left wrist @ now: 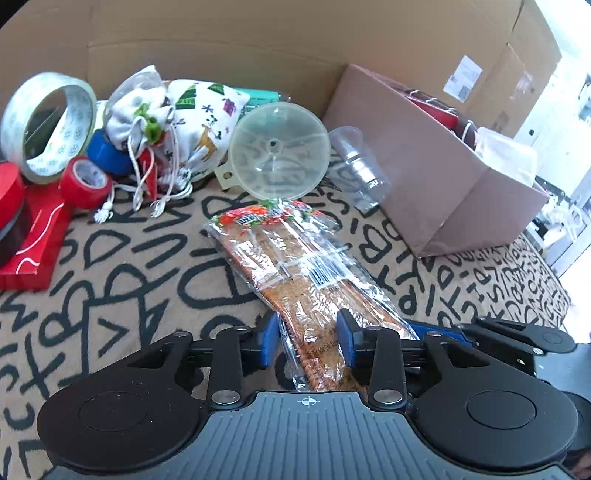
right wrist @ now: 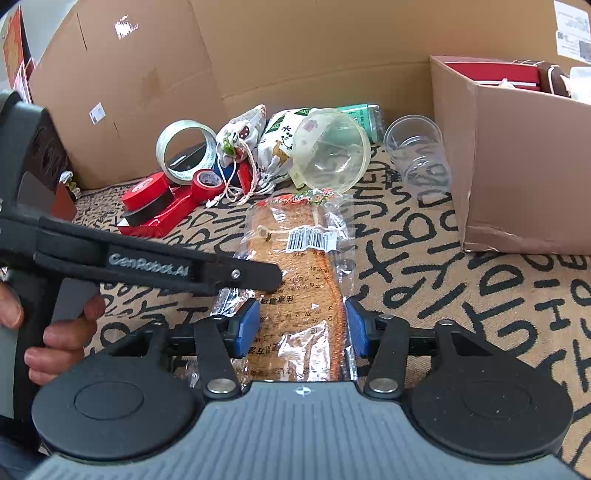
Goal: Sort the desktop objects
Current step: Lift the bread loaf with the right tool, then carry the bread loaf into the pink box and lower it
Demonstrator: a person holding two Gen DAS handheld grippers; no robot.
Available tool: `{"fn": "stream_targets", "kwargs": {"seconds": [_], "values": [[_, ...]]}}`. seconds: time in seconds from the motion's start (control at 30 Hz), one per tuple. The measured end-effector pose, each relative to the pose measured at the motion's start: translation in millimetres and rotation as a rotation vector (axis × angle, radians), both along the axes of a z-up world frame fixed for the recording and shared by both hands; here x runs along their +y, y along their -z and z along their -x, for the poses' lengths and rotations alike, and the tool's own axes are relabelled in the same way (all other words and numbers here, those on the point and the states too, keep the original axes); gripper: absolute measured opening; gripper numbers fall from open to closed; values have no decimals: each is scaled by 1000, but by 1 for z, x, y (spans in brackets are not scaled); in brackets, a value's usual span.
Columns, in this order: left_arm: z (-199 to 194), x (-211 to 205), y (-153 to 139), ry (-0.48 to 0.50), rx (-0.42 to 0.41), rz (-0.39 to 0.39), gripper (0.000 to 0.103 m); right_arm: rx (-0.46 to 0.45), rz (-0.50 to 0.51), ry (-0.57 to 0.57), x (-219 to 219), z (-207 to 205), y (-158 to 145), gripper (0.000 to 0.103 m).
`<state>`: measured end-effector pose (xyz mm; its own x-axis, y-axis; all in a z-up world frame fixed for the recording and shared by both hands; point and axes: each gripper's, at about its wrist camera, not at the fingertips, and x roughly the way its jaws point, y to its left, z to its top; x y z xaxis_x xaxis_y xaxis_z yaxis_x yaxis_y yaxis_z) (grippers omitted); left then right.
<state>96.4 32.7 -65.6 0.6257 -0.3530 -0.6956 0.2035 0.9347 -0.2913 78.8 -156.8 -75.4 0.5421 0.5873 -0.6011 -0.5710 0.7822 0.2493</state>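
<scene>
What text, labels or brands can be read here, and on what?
"GenRobot.AI": on the left gripper's black finger.
Snack packet: barcode sticker and Chinese print, too small to read.
Cardboard backdrop stickers: blurred.
Mat: loose black letter pattern, no words.

Letter-print cloth (right wrist: 480,295) carries snack packet (right wrist: 295,236), tapes (right wrist: 186,151), box (right wrist: 524,166).

Tape rolls (right wrist: 186,151) x5, cloth bags (left wrist: 199,122) x2, cups (right wrist: 421,147) x2, funnel (left wrist: 279,149) x1.

green bottle (right wrist: 360,112) mostly hidden; packet's (left wrist: 317,280) near end covered
</scene>
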Motion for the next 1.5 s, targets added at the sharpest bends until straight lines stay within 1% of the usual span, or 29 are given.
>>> {"fn": "stream_targets", "kwargs": {"seconds": [0.07,0.1,0.13,0.2,0.23,0.3,0.33,0.37,0.4,0.43,0.47,0.53,0.63,0.8,0.93,1.07,1.2,1.4,1.5], "values": [[-1,1,1,11,1,8,32,5,-3,-5,-3,1,0,53],[-2,2,1,13,4,14,35,9,-11,-6,-5,1,1,53],[-3,3,2,15,6,23,48,11,-16,-4,-5,0,1,53],[-3,2,3,23,-1,28,50,15,-26,1,-4,-2,2,54],[-3,1,3,27,-7,24,49,13,-27,1,-3,-2,2,56],[-2,-1,4,31,-21,6,48,2,-22,4,0,-3,3,55],[-3,-2,4,27,-24,-1,41,-1,-22,8,1,-4,3,53],[-3,-2,3,21,-23,-3,34,0,-25,16,0,-4,2,48],[-3,-1,3,16,-21,-5,34,5,-31,27,-1,-5,2,45],[-2,-1,2,12,-19,-5,33,11,-39,35,-3,-5,2,40],[-1,-1,2,10,-18,-8,32,20,-49,39,-6,-5,1,37],[2,-4,0,7,-20,-22,30,24,-55,37,-8,-3,1,35],[7,-7,-4,1,-33,-47,28,8,-51,42,-9,2,-2,32],[13,-9,-15,-9,-53,-42,25,-30,-50,47,-11,9,-10,29],[21,-15,-30,-7,-93,-54,24,-70,-64,54,-17,16,-20,29],[27,-25,-50,9,-149,-72,23,-119,-89,64,-28,20,-34,29],[25,-40,-73,30,-198,-85,23,-180,-103,77,-40,20,-50,29],[15,-77,-111,75,-297,-116,24,-268,-126,114,-65,9,-74,28],[5,-99,-128,100,-338,-124,24,-304,-121,143,-78,-2,-85,28]]}}
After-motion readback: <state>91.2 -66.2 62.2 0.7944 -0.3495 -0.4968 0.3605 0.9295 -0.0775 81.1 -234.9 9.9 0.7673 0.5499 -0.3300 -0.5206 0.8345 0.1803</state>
